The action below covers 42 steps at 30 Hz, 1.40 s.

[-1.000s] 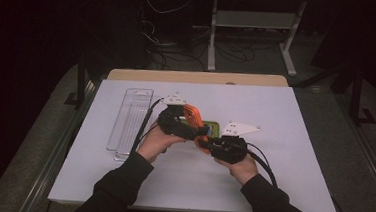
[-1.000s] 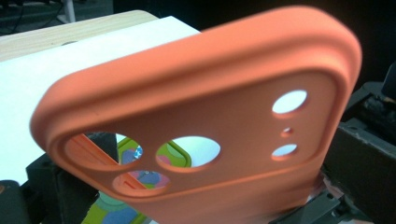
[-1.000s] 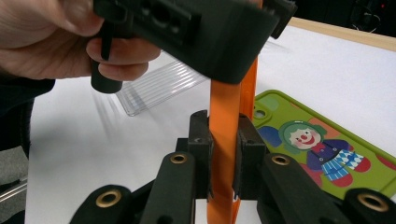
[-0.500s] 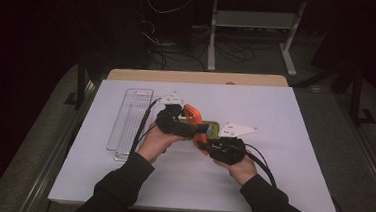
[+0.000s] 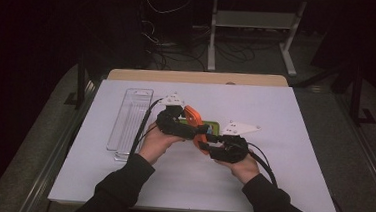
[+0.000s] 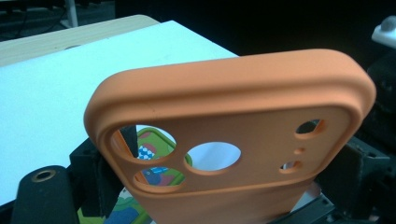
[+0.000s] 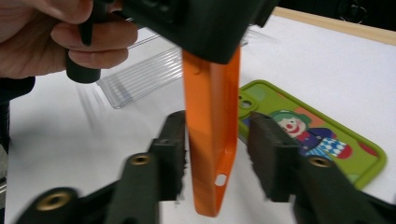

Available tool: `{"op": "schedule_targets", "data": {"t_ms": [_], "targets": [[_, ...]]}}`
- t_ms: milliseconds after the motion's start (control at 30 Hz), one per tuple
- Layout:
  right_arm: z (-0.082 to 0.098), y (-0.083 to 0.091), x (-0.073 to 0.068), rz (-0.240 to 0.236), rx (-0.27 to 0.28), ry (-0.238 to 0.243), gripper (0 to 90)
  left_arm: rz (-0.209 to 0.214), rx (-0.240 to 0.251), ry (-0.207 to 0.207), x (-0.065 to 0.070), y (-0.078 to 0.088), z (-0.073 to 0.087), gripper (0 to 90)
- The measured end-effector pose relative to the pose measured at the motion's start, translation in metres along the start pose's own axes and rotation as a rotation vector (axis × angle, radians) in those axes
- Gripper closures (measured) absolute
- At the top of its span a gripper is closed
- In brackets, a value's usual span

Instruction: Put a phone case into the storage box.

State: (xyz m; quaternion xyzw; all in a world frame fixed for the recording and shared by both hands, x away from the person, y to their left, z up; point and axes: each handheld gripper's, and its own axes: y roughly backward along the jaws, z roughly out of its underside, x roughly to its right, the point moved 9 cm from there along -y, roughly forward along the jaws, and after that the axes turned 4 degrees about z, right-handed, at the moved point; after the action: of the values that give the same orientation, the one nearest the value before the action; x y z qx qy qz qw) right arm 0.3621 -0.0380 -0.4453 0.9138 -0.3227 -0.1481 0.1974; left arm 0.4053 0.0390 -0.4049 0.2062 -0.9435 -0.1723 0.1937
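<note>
Here the left hand-held gripper pinches the orange soft rubber phone case by one end; in the right gripper view the case hangs edge-on from its black body, held clear of the worktop. The right hand-held gripper has its jaws spread to either side of the case's lower end. They have just been opening, and a gap shows on the right side; on the left the pad looks to be just beside the case, though blur makes contact hard to judge. In the left gripper view the case's back faces the camera, its camera cut-outs showing. Below it, flat on the white worktop, lies a green phone case printed with a clown. Farther left in the high view stands a clear ribbed plastic tray, well apart from both hands.
</note>
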Motion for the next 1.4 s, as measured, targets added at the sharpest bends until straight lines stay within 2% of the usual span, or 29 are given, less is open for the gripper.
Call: {"op": "schedule_targets", "data": {"t_ms": [67, 100, 200, 233, 333, 400, 500, 533, 567, 600, 633, 733, 767, 867, 1033, 1100, 1167, 1400], "targets": [[0.002, 0.003, 0.003, 0.002, -0.011, 0.009, 45.5, -0.005, 0.001, -0.004, -0.001, 0.000, 0.000, 14.1], [0.007, 0.006, 0.006, 0.008, -0.038, 0.022, 41.0, -0.006, -0.001, -0.005, -0.001, 0.001, 0.000, 14.1], [0.012, 0.011, 0.008, 0.002, -0.060, 0.020, 37.2, -0.011, -0.001, -0.009, -0.002, 0.003, -0.001, 14.2], [0.017, 0.016, 0.012, 0.008, -0.093, 0.022, 31.8, -0.016, -0.004, -0.014, -0.004, 0.004, -0.001, 14.2], [0.021, 0.021, 0.018, 0.037, -0.103, 0.043, 28.4, -0.019, 0.002, -0.005, -0.004, 0.006, -0.002, 14.2], [0.026, 0.026, 0.025, 0.046, -0.113, 0.022, 22.4, -0.023, 0.009, -0.003, -0.006, 0.007, -0.003, 14.2], [0.029, 0.030, 0.029, 0.056, -0.118, 0.017, 17.3, -0.027, 0.011, -0.001, -0.008, 0.009, -0.003, 14.2], [0.034, 0.034, 0.034, 0.076, -0.130, 0.017, 12.9, -0.031, 0.010, -0.003, -0.008, 0.010, -0.004, 14.2], [0.034, 0.034, 0.034, 0.076, -0.130, 0.017, 12.9, -0.031, 0.014, -0.005, -0.009, 0.011, -0.004, 14.2], [0.040, 0.038, 0.040, 0.109, -0.144, 0.007, 10.2, -0.033, 0.014, -0.006, -0.009, 0.012, -0.005, 14.3], [0.040, 0.038, 0.040, 0.109, -0.144, 0.007, 10.2, -0.036, 0.015, -0.010, -0.010, 0.013, -0.005, 14.3], [0.050, 0.045, 0.049, 0.139, -0.162, 0.011, 2.7, -0.043, 0.021, -0.012, -0.011, 0.017, -0.008, 14.3], [0.053, 0.048, 0.050, 0.135, -0.169, 0.003, 0.5, -0.046, 0.021, -0.012, -0.012, 0.017, -0.008, 14.3], [0.062, 0.056, 0.054, 0.145, -0.163, -0.002, 0.0, -0.050, 0.031, -0.013, -0.013, 0.020, -0.011, 14.3], [0.070, 0.061, 0.052, 0.150, -0.174, -0.007, 0.0, -0.067, 0.034, -0.027, -0.015, 0.026, -0.018, 14.3], [0.076, 0.064, 0.053, 0.155, -0.183, 0.013, 0.0, -0.078, 0.023, -0.036, -0.018, 0.029, -0.020, 14.3], [0.077, 0.064, 0.053, 0.154, -0.190, 0.010, 0.0, -0.084, 0.013, -0.042, -0.020, 0.031, -0.020, 14.3], [0.077, 0.064, 0.052, 0.157, -0.194, 0.009, 0.0, -0.104, 0.036, -0.058, -0.028, 0.040, -0.038, 14.3]]}}
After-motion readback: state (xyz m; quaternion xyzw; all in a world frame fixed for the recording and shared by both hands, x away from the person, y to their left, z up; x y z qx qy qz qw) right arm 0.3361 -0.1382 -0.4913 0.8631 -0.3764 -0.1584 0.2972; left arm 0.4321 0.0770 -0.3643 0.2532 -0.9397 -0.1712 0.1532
